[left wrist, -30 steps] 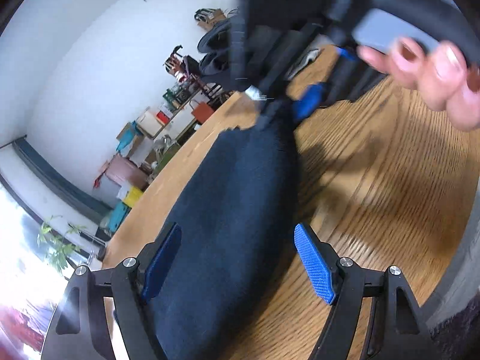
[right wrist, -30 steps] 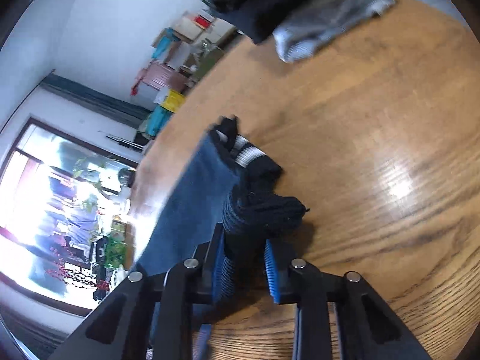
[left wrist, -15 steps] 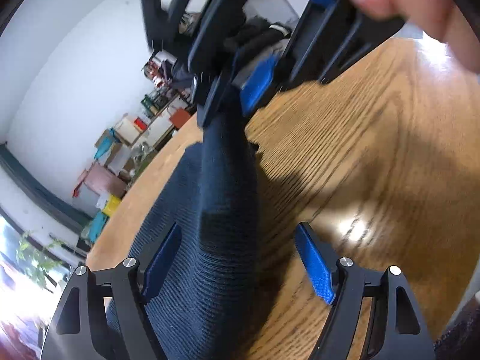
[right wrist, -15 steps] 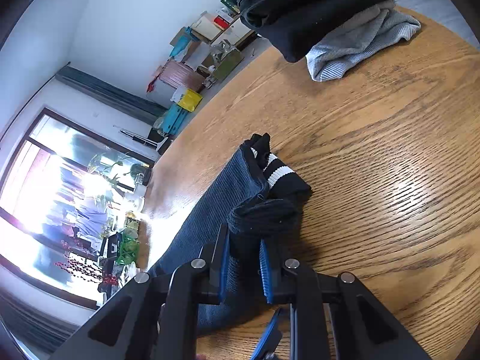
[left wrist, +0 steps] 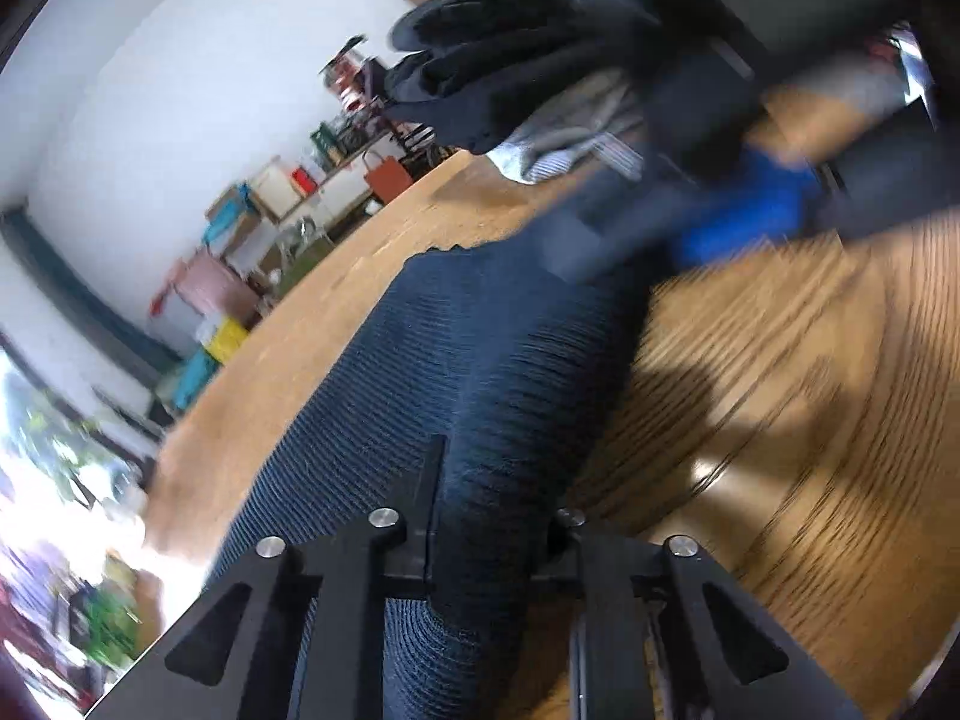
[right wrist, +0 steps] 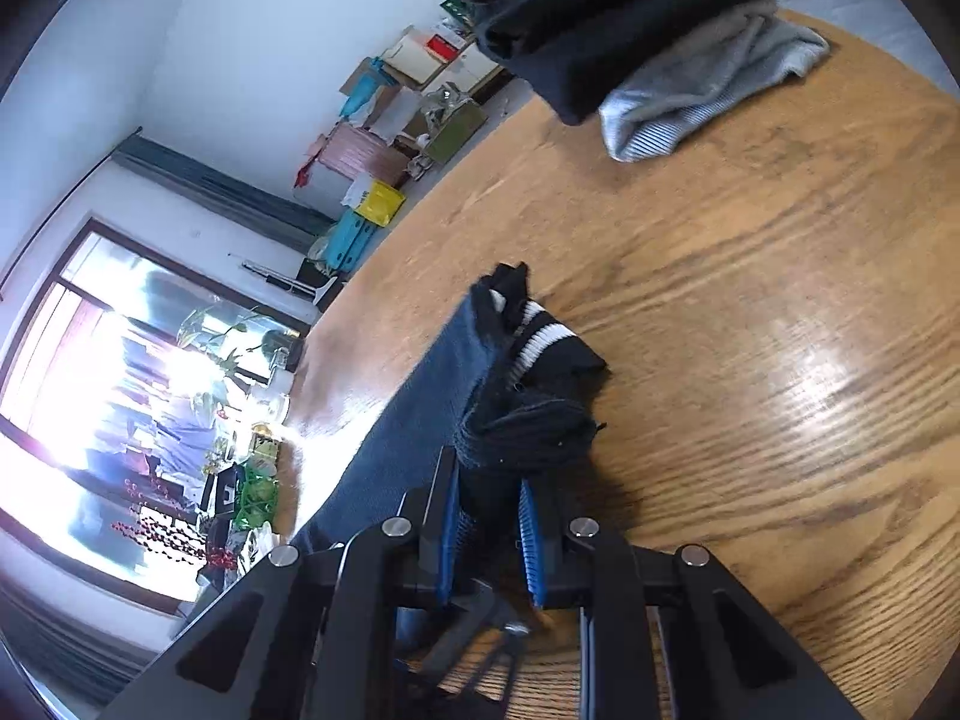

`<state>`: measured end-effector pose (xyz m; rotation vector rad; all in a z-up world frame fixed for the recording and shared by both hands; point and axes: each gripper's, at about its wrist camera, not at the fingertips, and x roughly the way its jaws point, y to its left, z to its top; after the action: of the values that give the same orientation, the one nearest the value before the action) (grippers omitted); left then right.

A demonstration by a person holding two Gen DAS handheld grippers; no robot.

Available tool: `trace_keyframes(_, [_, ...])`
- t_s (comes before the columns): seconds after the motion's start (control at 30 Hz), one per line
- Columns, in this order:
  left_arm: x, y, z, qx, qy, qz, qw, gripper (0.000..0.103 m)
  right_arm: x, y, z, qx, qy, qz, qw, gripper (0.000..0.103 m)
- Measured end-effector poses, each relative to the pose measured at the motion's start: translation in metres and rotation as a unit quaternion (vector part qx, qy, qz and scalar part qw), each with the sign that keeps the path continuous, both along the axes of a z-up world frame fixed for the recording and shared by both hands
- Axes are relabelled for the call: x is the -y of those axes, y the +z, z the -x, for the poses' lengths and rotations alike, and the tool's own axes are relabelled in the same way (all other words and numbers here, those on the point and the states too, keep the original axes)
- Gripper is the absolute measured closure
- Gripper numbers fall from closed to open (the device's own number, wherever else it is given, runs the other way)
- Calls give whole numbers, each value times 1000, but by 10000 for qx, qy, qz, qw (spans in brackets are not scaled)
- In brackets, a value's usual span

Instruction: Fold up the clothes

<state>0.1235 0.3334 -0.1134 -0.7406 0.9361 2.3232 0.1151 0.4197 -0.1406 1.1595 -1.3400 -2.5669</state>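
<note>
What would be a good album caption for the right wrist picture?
The right tool pinches a bunched dark knit garment on a wooden table, with folded clothes piled at the far edge.

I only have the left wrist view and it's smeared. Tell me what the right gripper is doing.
Observer: The right gripper is shut on a bunched black end of the navy garment, low over the wooden table.
Operator: Describe that end for me.
Observer: It has a cuff with white stripes, folded over beside the navy knit.
Operator: Say what's in the pile at the far edge.
Observer: Black clothes are stacked on top of a grey knit piece, which lies on the table apart from the navy garment.
</note>
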Motion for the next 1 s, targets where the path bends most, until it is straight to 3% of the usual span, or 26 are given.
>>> trace_keyframes(0.1, [7,5,6,478,165,-371,9980,87,-3,-10,-8,101,-77,80,9999,78])
trace_keyframes(0.23, [24,17,7,905,289,-818,9921,87,-16,-24,-24,-60,-190,633,9978,50])
trace_keyframes(0.37, [41,27,-4,1089,295,-1046,9881,87,-27,-29,-37,-134,-299,818,9961,47])
trace_keyframes(0.57, [70,26,-31,1259,77,-854,9883,87,-21,-38,-40,-18,-1,827,9966,40])
trace_keyframes(0.7, [89,31,-30,1584,281,-1293,9785,87,-13,-49,-34,64,219,981,9949,40])
trace_keyframes(0.83, [97,42,-24,1578,462,-1650,9725,87,-4,-58,-30,49,476,1345,9898,36])
trace_keyframes(1.0, [101,45,-25,1534,491,-1712,9720,87,0,-61,-24,-103,445,1646,9853,32])
